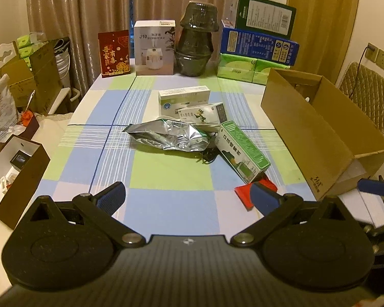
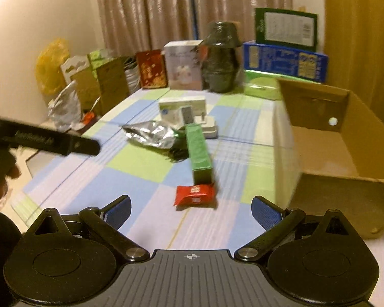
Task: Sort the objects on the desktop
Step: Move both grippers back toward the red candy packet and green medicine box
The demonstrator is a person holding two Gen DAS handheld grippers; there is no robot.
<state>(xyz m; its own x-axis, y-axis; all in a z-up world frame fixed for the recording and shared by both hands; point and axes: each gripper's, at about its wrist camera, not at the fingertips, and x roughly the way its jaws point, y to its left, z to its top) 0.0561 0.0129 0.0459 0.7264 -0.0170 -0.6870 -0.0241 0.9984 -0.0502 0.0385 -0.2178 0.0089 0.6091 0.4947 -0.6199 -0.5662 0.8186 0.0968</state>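
Observation:
On the checked tablecloth lie a crumpled silver foil bag [image 1: 167,136] [image 2: 151,134], a long green-and-white box [image 1: 240,151] [image 2: 199,152], two white medicine boxes [image 1: 183,97] [image 1: 201,112] [image 2: 181,108], a black tangled cord [image 1: 207,154] and a small red packet [image 1: 245,195] [image 2: 195,194]. My left gripper [image 1: 188,198] is open and empty, low over the near table, with its right fingertip beside the red packet. My right gripper [image 2: 192,211] is open and empty, just short of the red packet.
An open cardboard box [image 1: 317,138] [image 2: 327,138] stands at the table's right edge. A red card, a humidifier box [image 1: 155,47], a dark wrapped pot [image 1: 195,38] and stacked boxes [image 1: 258,43] line the far edge. Cartons and bags sit left of the table.

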